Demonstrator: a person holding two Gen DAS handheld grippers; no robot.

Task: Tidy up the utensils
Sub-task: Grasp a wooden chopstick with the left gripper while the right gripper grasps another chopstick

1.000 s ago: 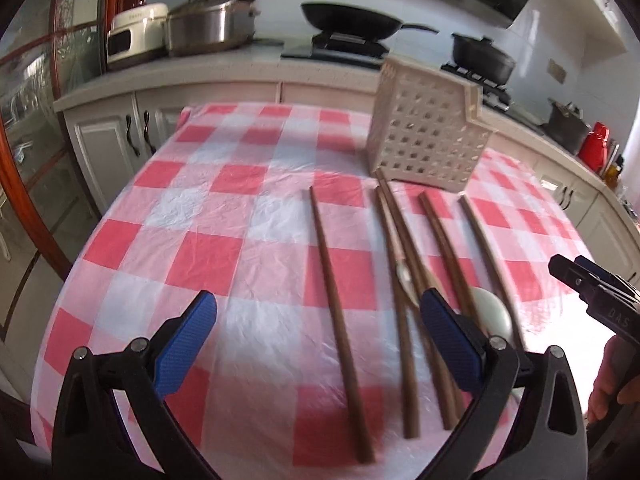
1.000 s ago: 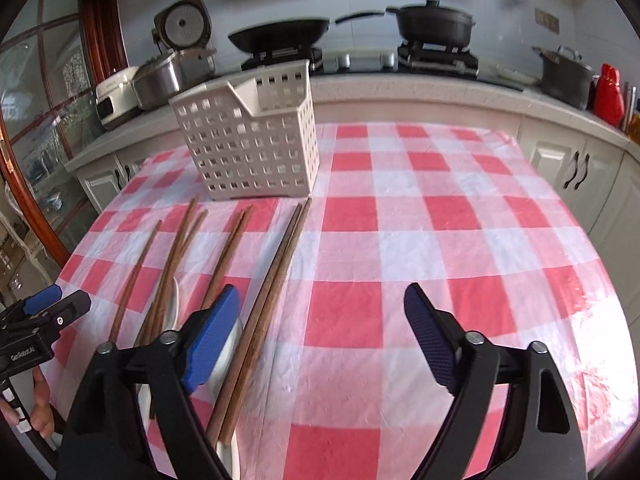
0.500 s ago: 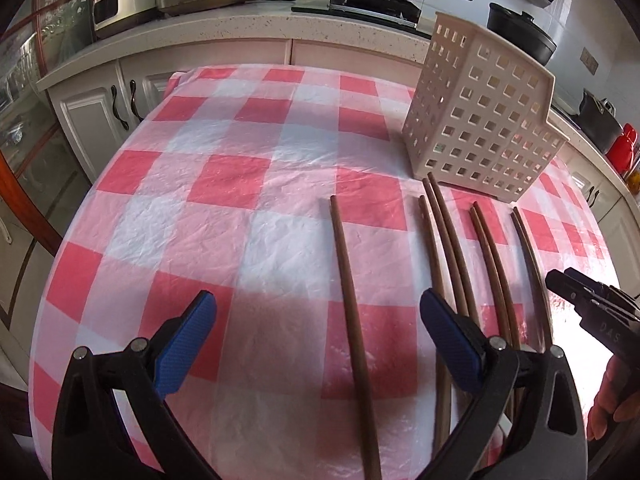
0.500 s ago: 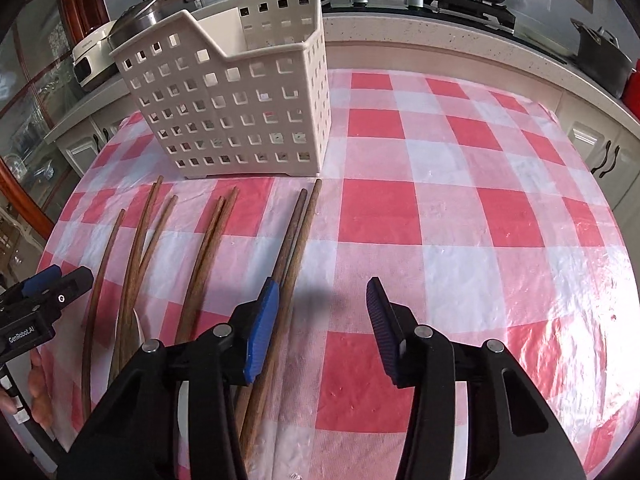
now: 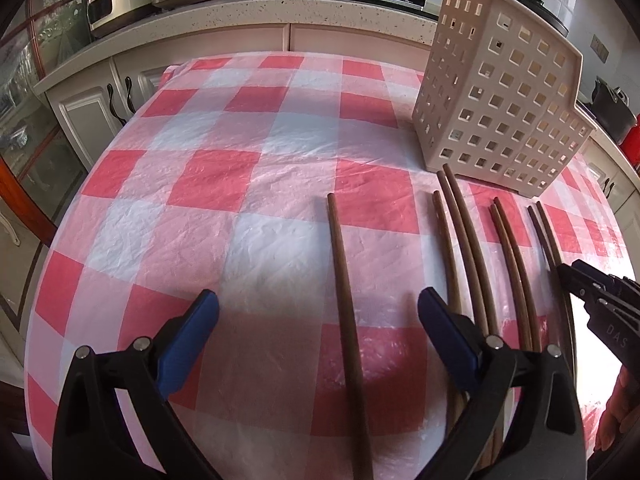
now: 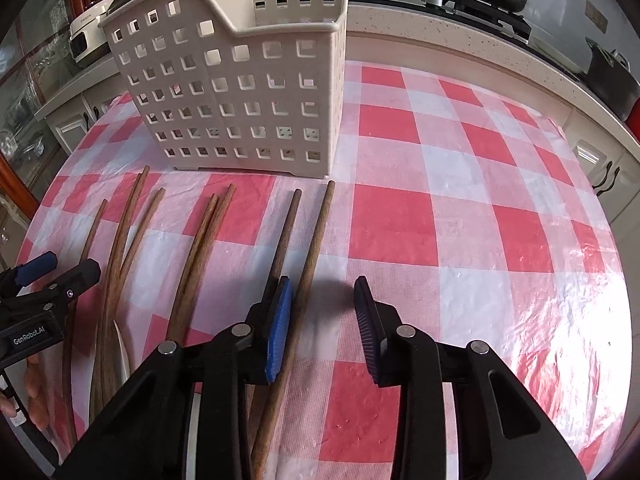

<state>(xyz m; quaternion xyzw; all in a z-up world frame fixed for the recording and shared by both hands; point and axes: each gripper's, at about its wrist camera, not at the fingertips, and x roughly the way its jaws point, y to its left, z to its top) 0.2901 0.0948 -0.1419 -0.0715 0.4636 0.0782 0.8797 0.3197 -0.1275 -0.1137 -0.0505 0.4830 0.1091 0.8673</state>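
Surface: red-and-white checked tablecloth (image 6: 460,208), kitchen counter behind.
Basket: white perforated utensil basket (image 6: 240,92) upright at the far side.
Chopsticks: wooden chopsticks (image 6: 200,248) lie fanned before it.
Left gripper (image 5: 318,330): jaws wide apart, straddling the leftmost chopstick (image 5: 344,300).
Right gripper (image 6: 322,322): jaws apart, narrower, around the rightmost chopstick (image 6: 310,264).
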